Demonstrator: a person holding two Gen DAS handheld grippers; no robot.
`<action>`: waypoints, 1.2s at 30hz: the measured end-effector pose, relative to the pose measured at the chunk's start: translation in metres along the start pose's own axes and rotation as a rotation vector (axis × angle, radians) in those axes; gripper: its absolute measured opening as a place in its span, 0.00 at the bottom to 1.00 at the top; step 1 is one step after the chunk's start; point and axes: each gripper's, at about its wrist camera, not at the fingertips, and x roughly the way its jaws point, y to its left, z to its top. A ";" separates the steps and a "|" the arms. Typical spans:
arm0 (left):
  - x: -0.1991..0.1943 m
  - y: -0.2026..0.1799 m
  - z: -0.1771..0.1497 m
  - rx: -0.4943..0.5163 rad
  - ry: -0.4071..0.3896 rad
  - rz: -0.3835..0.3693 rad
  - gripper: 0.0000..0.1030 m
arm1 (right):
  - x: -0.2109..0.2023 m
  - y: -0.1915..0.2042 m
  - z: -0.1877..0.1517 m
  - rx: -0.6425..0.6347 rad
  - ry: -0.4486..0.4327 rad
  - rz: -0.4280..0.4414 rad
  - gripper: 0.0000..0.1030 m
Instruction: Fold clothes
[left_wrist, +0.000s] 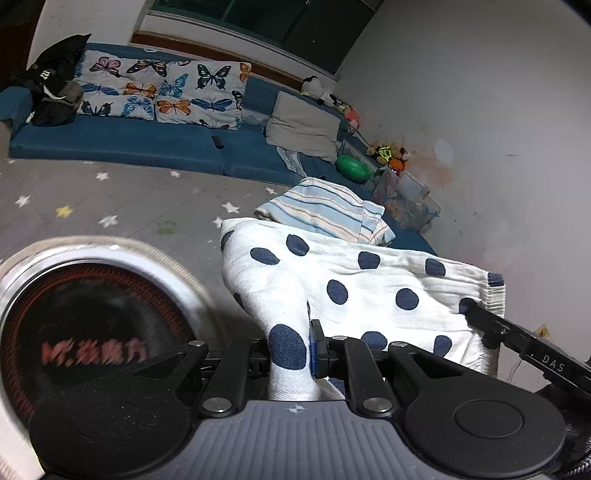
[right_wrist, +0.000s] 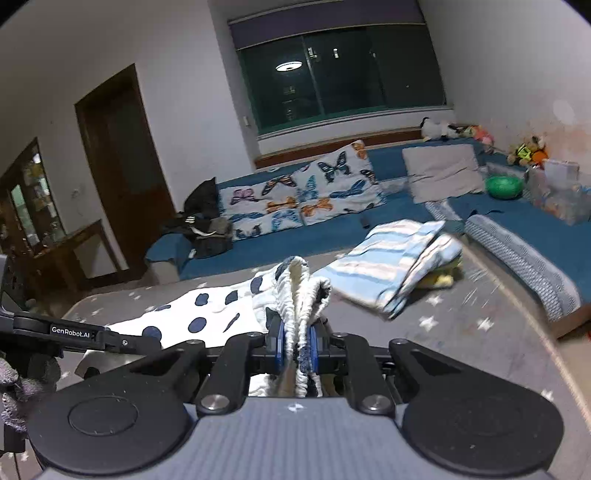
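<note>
The left tongs clench the polka-dot garment at centre frame beside a round heater seen only there, while the right tongs, clamped on its ribbed waistband, alone show the door.

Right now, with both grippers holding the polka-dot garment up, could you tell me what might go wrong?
1. The right gripper pinches only the gathered elastic edge of the white, navy-dotted cotton garment; it could slip out.
2. The left gripper clamps a bunched fold, so creases may stay.
3. The hanging cloth could brush the folded blue-striped pile.
</note>
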 end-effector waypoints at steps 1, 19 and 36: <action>0.006 -0.003 0.003 0.004 0.002 0.005 0.13 | 0.003 -0.004 0.003 -0.001 0.002 -0.007 0.12; 0.088 -0.006 -0.003 0.068 0.128 0.119 0.21 | 0.064 -0.057 -0.009 0.059 0.118 -0.111 0.13; 0.082 0.015 -0.009 0.063 0.111 0.211 0.59 | 0.062 -0.060 -0.018 0.057 0.151 -0.145 0.51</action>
